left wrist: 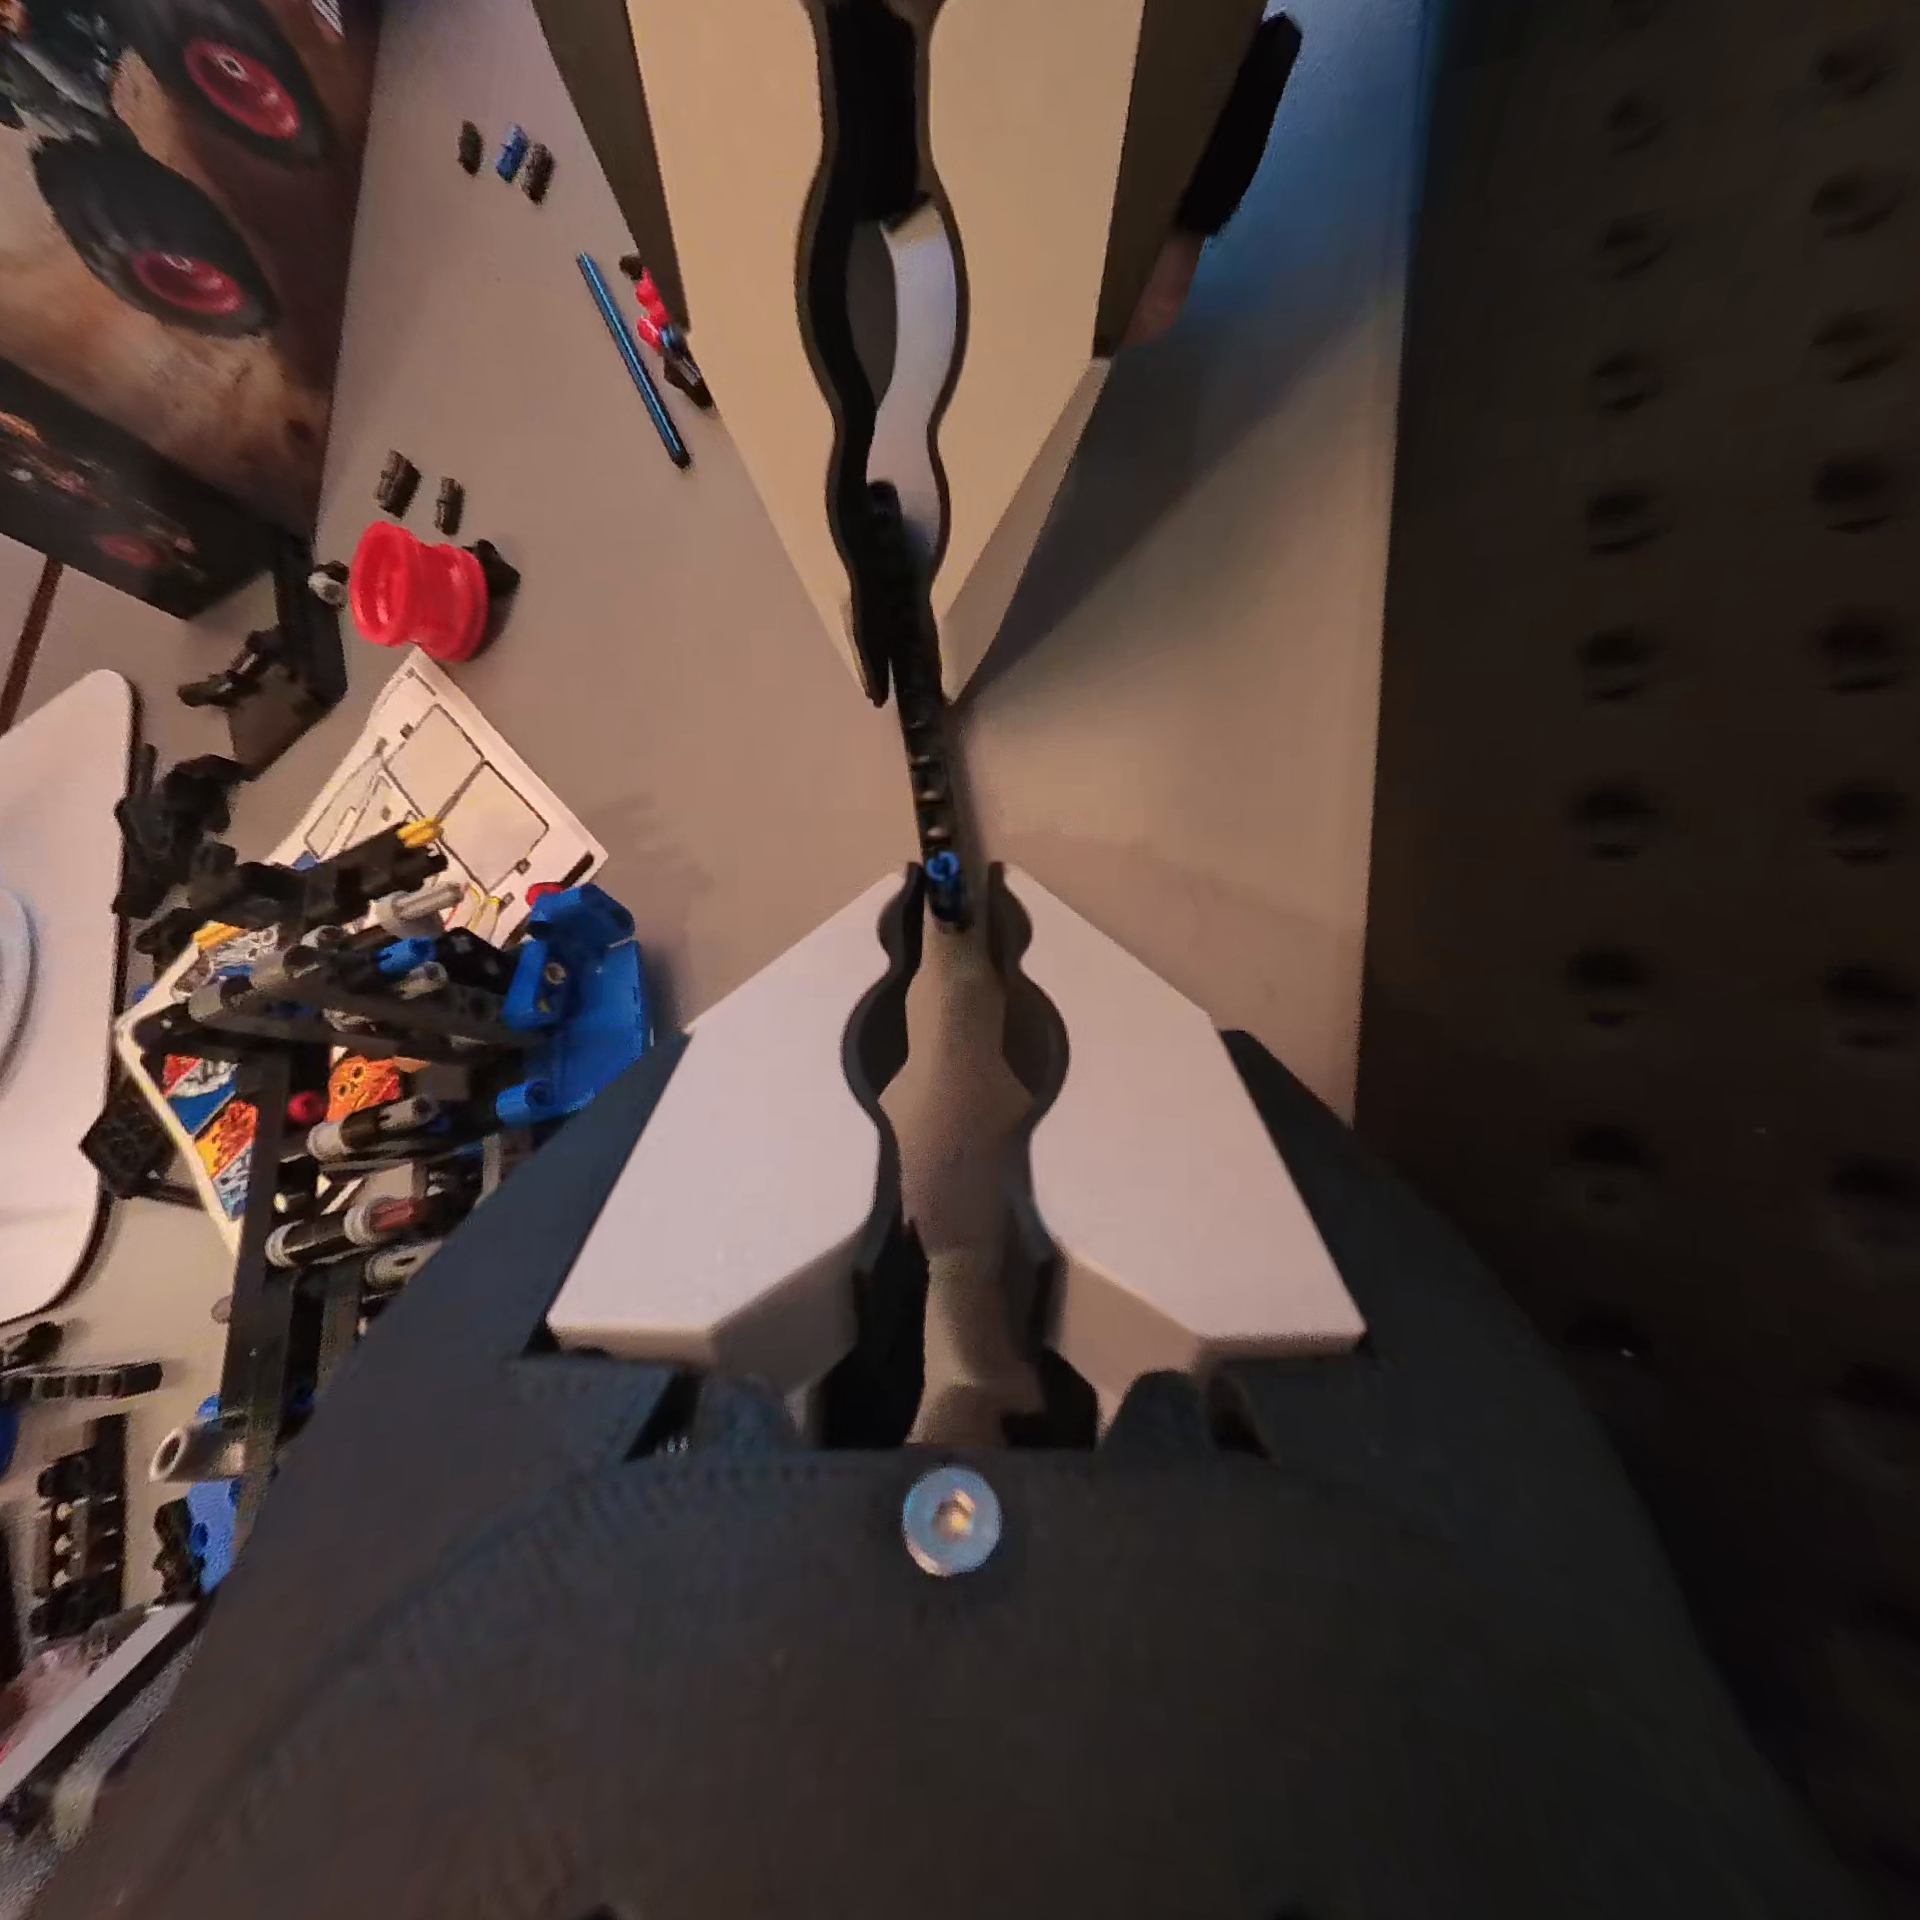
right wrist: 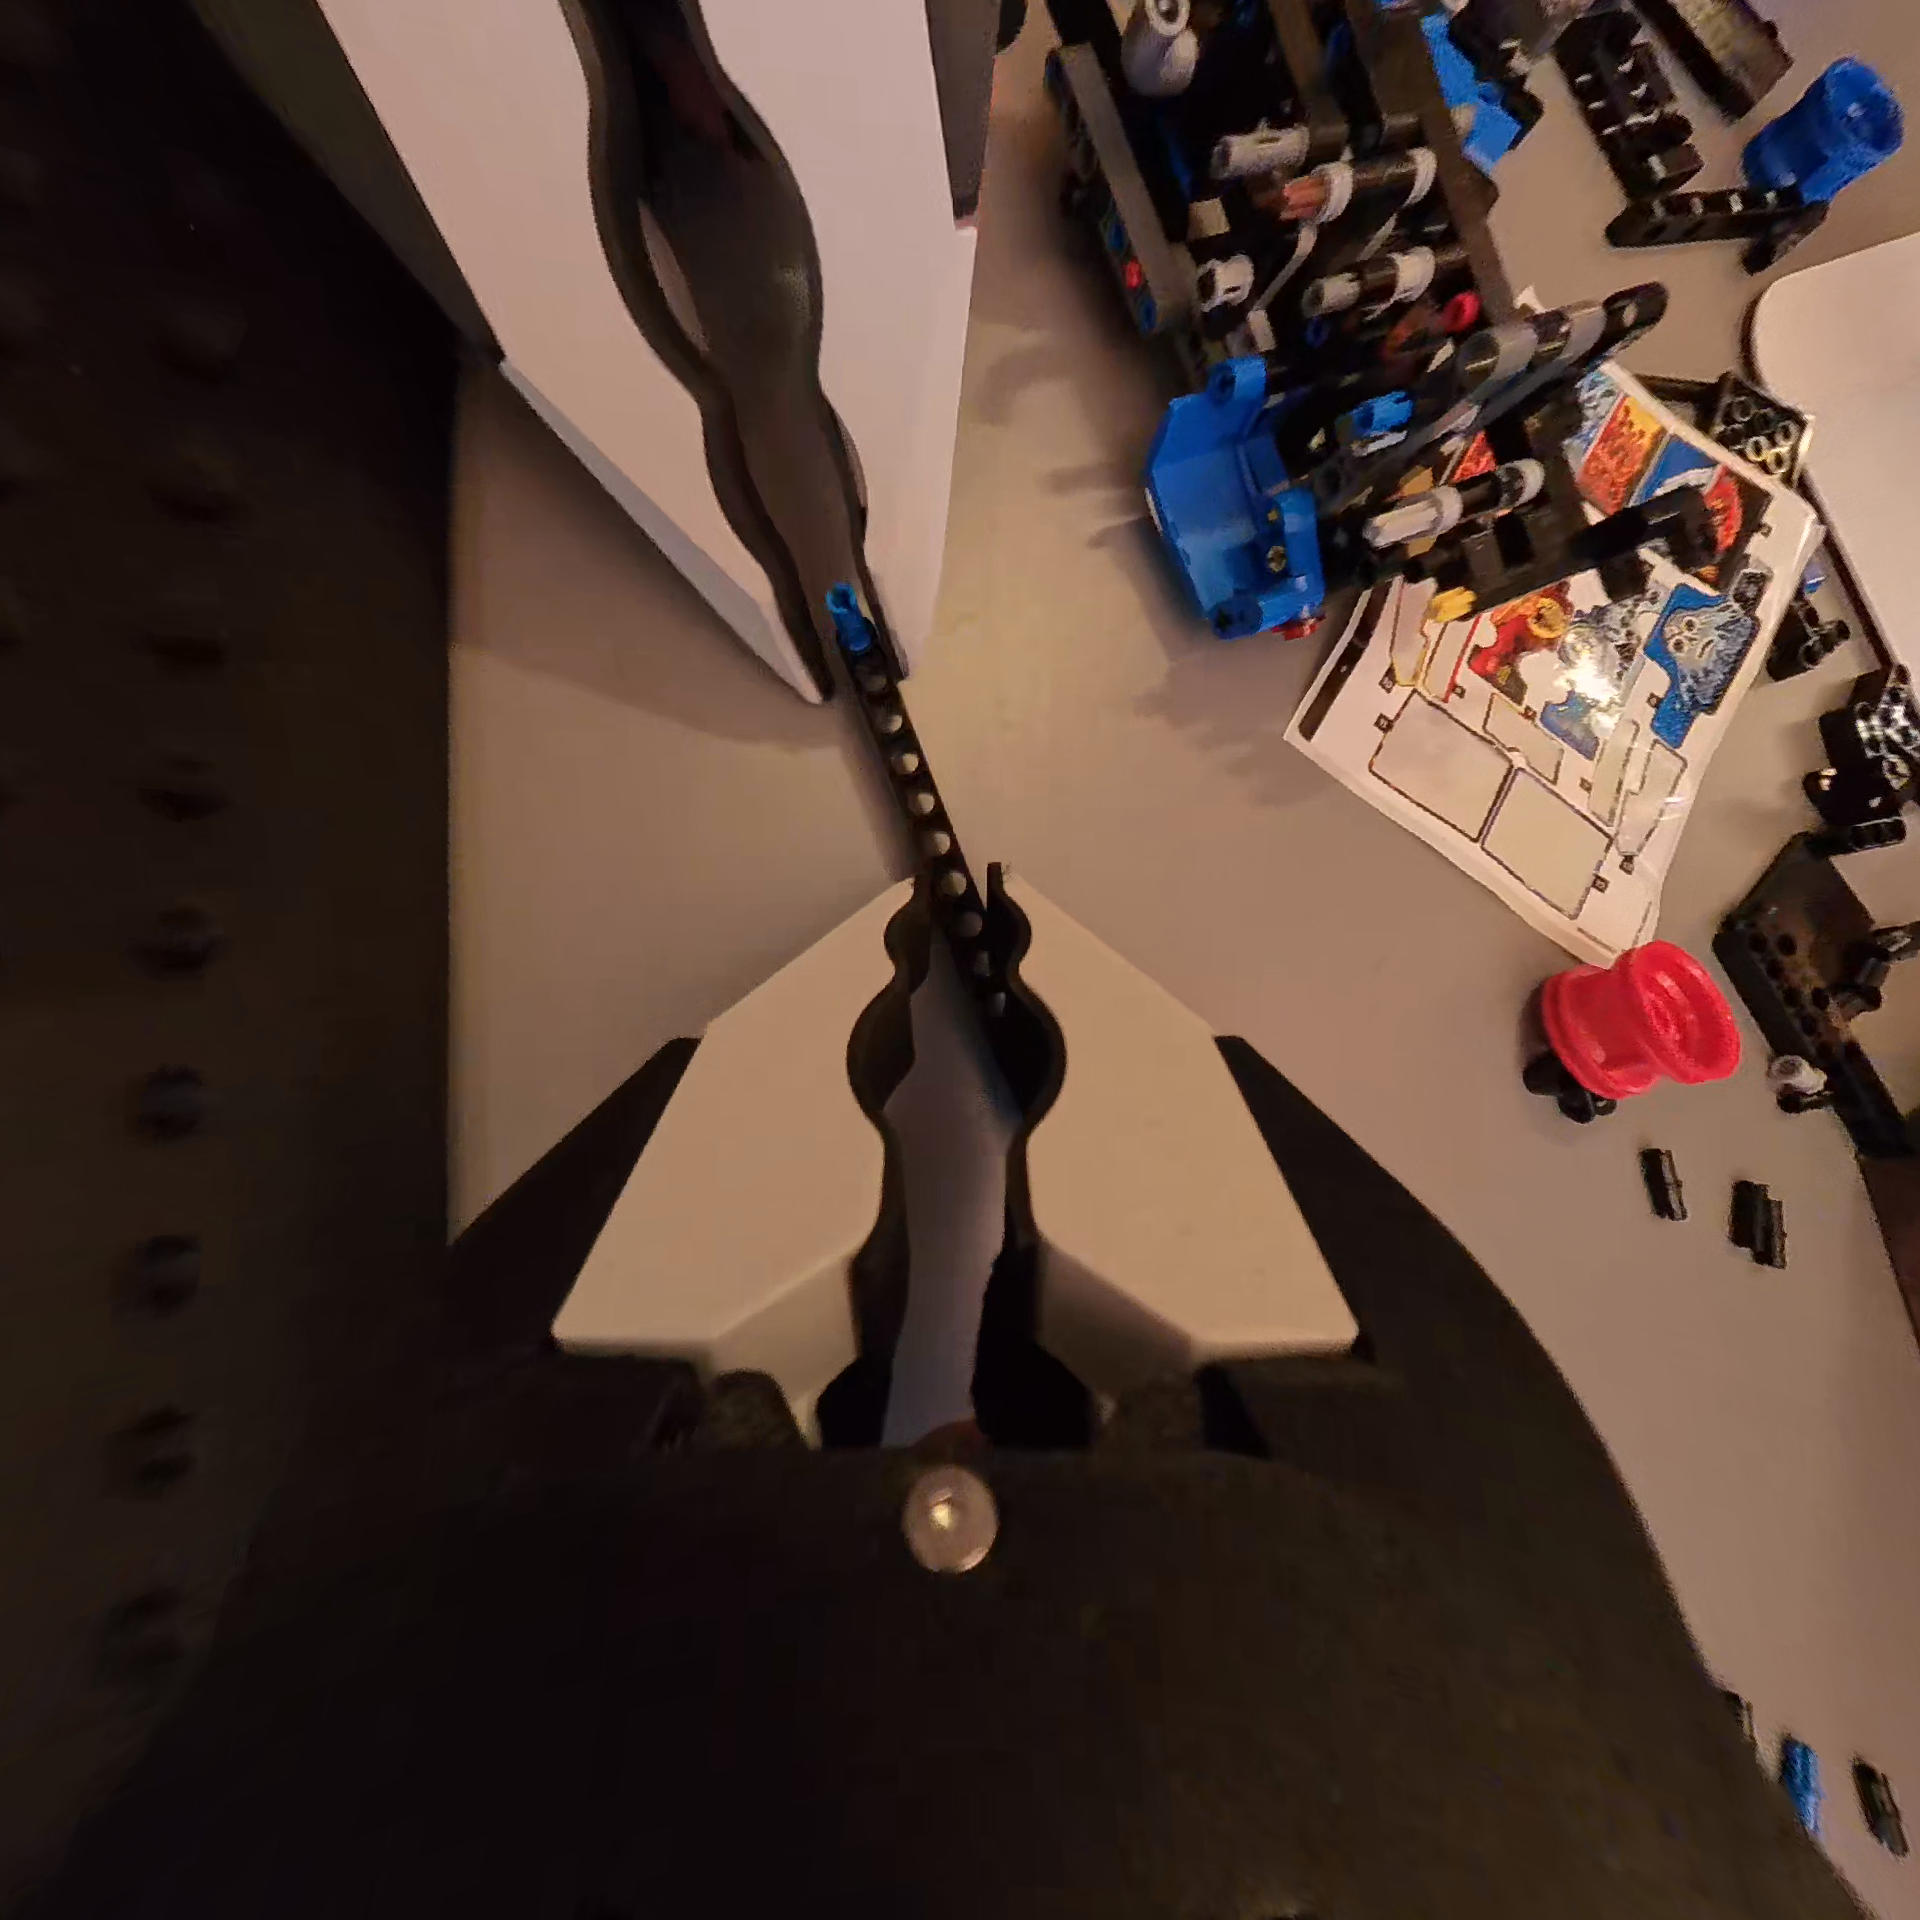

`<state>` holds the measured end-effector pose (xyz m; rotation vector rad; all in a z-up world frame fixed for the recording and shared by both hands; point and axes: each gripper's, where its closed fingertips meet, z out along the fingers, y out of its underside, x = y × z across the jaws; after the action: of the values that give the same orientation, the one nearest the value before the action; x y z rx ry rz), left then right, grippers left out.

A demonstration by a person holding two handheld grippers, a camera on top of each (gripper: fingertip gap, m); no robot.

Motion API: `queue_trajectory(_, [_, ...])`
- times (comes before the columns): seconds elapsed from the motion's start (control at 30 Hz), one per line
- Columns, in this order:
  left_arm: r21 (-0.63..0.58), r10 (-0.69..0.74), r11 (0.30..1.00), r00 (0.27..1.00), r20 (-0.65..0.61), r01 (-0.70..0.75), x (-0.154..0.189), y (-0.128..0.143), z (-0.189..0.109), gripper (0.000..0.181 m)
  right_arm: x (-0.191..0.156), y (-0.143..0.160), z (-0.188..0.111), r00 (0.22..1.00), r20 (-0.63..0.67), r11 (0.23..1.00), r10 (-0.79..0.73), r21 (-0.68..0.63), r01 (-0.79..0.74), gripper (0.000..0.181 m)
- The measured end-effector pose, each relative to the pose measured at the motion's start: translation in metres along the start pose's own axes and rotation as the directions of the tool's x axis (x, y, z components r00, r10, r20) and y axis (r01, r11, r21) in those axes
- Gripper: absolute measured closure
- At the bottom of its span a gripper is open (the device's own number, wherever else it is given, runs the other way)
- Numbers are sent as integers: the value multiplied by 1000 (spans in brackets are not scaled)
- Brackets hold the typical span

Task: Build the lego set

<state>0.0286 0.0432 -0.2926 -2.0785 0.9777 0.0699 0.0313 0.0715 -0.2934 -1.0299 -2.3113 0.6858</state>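
A long black holed beam (left wrist: 928,727) hangs above the grey table (left wrist: 1143,831), held between my two grippers, which face each other. My left gripper (left wrist: 951,896) is shut on one end of the beam, where a blue pin (left wrist: 942,871) sits in the end hole. My right gripper (right wrist: 958,902) is shut on the other end of the beam (right wrist: 909,774). The right gripper (left wrist: 902,665) comes in from the top of the left wrist view. The left gripper (right wrist: 857,655) and the blue pin (right wrist: 846,613) show at the top of the right wrist view.
A part-built black and blue model (left wrist: 416,997) (right wrist: 1351,416) lies on a sticker sheet (right wrist: 1538,748). Nearby are a red wheel hub (left wrist: 416,592) (right wrist: 1636,1023), a blue axle (left wrist: 634,358), small black pins (right wrist: 1714,1205) and the set's box (left wrist: 156,260). A dark studded board (left wrist: 1662,935) borders the table. Between my right fingertips and the red wheel hub (left wrist: 416,592) there is roughly 12 centimetres. It is also in sight in the right wrist view (right wrist: 1619,1040).
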Motion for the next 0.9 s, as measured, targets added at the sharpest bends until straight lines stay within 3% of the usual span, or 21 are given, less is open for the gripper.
queue_trajectory(0.9, [14,-32,999,999,-34,33,4,-3,1,168,-2,-2,-1,1000,13,999,-15,47,14,170])
